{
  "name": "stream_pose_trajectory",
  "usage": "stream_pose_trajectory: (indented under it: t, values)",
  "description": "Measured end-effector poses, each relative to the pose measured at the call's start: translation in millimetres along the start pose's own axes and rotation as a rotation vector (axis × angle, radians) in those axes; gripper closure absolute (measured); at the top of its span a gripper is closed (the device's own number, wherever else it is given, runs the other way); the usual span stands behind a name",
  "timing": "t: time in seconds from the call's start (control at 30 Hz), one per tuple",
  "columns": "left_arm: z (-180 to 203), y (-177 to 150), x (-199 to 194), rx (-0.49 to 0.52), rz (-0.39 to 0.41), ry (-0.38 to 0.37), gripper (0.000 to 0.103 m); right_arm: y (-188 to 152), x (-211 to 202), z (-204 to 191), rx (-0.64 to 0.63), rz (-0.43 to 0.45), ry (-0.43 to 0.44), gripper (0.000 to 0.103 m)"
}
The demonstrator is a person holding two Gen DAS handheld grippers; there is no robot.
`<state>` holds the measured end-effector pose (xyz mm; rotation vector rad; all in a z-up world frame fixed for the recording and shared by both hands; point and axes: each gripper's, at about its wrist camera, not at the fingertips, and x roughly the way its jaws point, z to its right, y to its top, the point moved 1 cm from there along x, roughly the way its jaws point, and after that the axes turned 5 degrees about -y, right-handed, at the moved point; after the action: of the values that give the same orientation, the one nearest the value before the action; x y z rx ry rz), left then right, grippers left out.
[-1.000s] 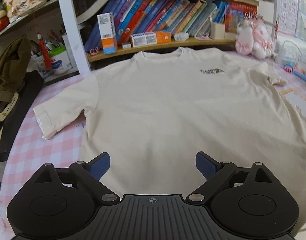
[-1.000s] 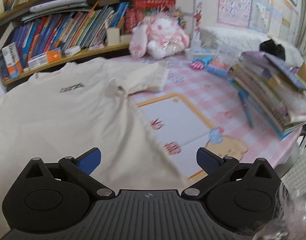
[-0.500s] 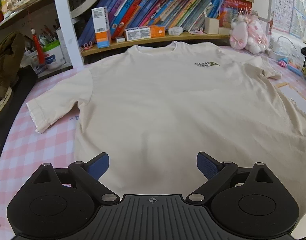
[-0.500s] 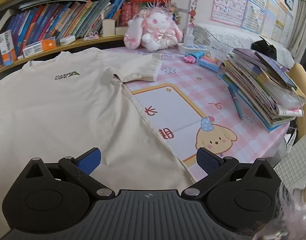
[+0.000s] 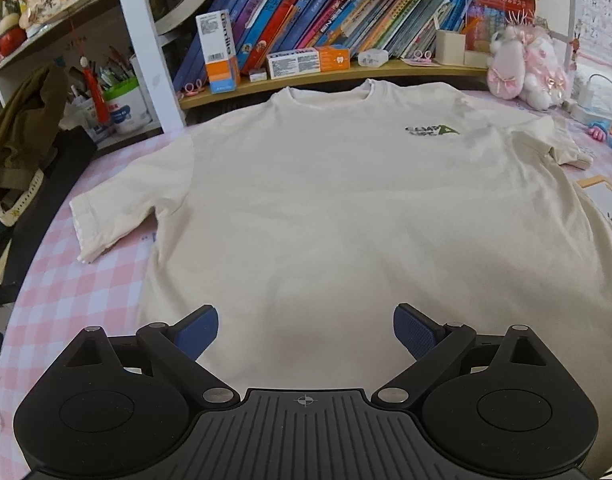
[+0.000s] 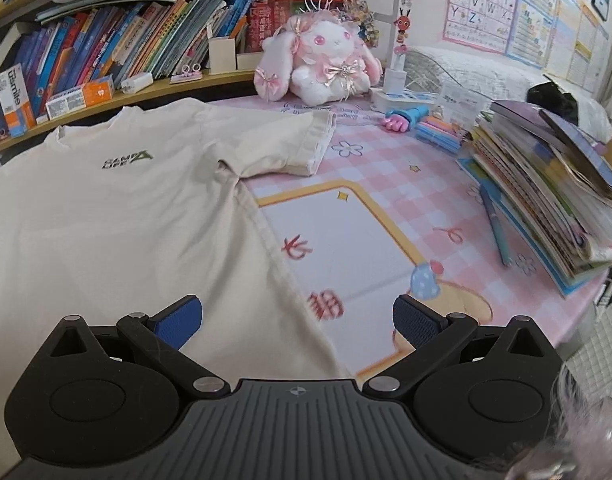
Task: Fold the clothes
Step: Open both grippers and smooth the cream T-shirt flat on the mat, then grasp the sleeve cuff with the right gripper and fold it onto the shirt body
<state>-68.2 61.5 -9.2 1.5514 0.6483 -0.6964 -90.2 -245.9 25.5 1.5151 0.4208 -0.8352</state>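
A cream T-shirt (image 5: 345, 208) lies spread flat, front up, on the pink checked table (image 5: 74, 288), collar toward the bookshelf, both short sleeves out. It has a small green chest logo (image 5: 431, 131). My left gripper (image 5: 306, 330) is open and empty above the shirt's lower middle. My right gripper (image 6: 298, 320) is open and empty over the shirt's right side seam (image 6: 274, 256), one finger above the cloth and one above the desk mat. The shirt (image 6: 106, 220) fills the left of the right wrist view, with its right sleeve (image 6: 290, 148) flat.
A bookshelf (image 5: 325, 40) with books and boxes stands behind the collar. A pink plush rabbit (image 6: 321, 60) sits at the back right. A stack of books (image 6: 553, 196) and a pen (image 6: 495, 224) lie at the right. Dark clothing (image 5: 14, 148) hangs at the left edge.
Both grippers have pulled back and risen a little, so more of the shirt and table shows. Both stay open. The shirt has not moved.
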Motion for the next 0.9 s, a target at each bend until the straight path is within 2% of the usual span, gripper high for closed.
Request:
stream_pose_trajectory:
  t: [0.27, 0.47, 0.57, 0.73, 0.9]
  values:
    - [53, 4, 11, 0.008, -0.007, 0.063, 0.006, 29, 40, 45, 0.035, -0.041, 0.135, 0.001]
    - [82, 4, 13, -0.052, -0.028, 0.057, 0.006, 43, 69, 71, 0.069, -0.090, 0.259, 0.005]
    - [93, 0, 14, -0.073, -0.064, 0.079, 0.006, 50, 83, 82, 0.077, -0.109, 0.321, 0.016]
    - [108, -8, 13, -0.070, -0.116, 0.126, 0.006, 56, 103, 87, 0.078, -0.155, 0.411, 0.046]
    - [116, -12, 10, -0.066, -0.143, 0.156, 0.006, 63, 122, 90, 0.100, -0.190, 0.445, 0.048]
